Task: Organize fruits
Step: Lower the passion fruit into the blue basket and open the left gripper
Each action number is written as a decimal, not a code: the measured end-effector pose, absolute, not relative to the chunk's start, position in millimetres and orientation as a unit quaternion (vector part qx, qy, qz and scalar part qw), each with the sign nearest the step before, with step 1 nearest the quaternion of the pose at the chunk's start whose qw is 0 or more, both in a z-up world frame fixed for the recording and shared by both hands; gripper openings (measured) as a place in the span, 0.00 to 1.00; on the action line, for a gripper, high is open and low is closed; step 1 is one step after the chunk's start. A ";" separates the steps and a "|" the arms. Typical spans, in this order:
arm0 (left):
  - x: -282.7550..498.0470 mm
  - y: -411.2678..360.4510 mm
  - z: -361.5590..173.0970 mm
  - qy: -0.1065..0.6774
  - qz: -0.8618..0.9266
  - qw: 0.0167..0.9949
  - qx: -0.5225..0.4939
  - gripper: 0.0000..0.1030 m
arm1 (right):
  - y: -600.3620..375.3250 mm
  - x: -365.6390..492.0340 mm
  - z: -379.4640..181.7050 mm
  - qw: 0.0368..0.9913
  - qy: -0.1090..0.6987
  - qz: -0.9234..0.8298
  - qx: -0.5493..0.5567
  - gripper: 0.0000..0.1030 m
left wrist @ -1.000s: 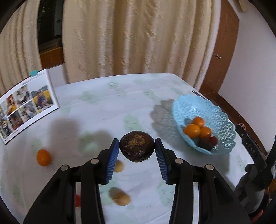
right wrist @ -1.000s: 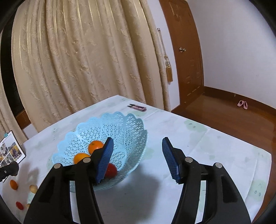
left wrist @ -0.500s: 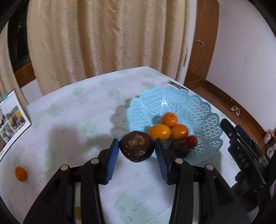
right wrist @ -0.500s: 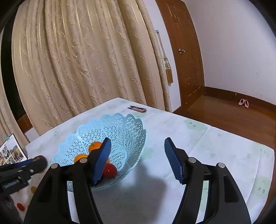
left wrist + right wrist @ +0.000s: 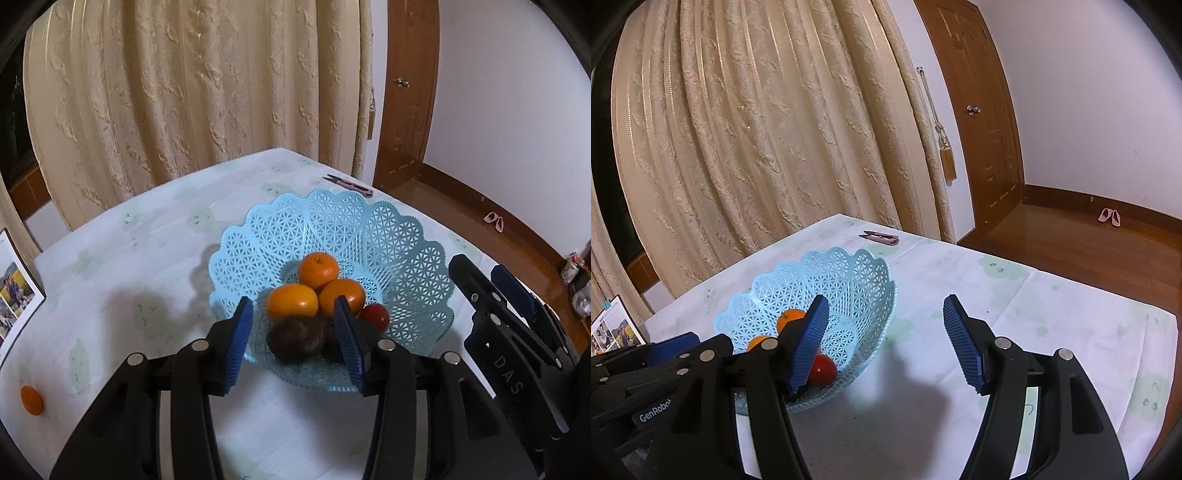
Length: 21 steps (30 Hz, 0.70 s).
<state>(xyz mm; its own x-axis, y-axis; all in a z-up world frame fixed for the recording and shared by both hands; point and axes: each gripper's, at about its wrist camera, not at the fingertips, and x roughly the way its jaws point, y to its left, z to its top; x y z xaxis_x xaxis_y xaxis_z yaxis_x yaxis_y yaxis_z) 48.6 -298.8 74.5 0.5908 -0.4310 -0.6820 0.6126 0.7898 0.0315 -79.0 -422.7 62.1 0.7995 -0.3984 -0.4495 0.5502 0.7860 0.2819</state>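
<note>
A light blue lattice basket [image 5: 388,236] [image 5: 849,280] stands on the white tablecloth. It holds three oranges [image 5: 318,266], a small red fruit [image 5: 375,317] [image 5: 822,371] and another dark fruit, mostly hidden. My left gripper [image 5: 293,314] hangs over the basket's near side and its jaws are opening. A dark brown round fruit [image 5: 295,338] shows blurred between and below the blue pads, with a gap on each side, over the basket's floor. My right gripper [image 5: 885,301] stands open and empty just right of the basket.
A lone orange [image 5: 31,400] lies on the cloth at far left. A photo stand [image 5: 14,291] [image 5: 613,328] sits at the left edge and pink clippers [image 5: 349,180] [image 5: 881,236] behind the basket. A curtain closes the far side; the table's right edge drops to a wooden floor.
The left gripper travelled right from over the loose fruits to above the basket, then its jaws parted and the dark brown fruit slipped out downward. The right gripper opened slightly wider and stayed put.
</note>
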 end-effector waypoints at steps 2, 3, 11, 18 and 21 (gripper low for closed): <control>47.6 -298.0 75.5 0.336 -0.292 0.885 0.136 0.49 | -422.1 -79.6 62.5 0.927 0.185 -0.257 0.203 0.65; 47.8 -296.8 76.2 0.335 -0.291 0.886 0.136 0.49 | -422.1 -79.8 62.6 0.927 0.184 -0.257 0.203 0.65; 44.0 -290.4 82.1 0.323 -0.277 0.894 0.140 0.50 | -420.2 -78.5 61.7 0.927 0.186 -0.257 0.199 0.66; 39.8 -284.4 86.4 0.309 -0.263 0.902 0.147 0.58 | -419.6 -79.3 61.8 0.927 0.187 -0.258 0.200 0.66; 38.0 -281.0 88.7 0.302 -0.255 0.906 0.150 0.67 | -419.2 -80.0 61.9 0.927 0.187 -0.258 0.199 0.66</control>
<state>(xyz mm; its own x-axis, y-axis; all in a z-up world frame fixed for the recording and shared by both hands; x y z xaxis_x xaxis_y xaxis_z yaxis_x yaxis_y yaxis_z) 38.0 -281.0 88.7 0.6871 -0.3719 -0.6241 0.5530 0.8248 0.1174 -80.0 -419.2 61.9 0.7969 -0.4040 -0.4490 0.5528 0.7876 0.2724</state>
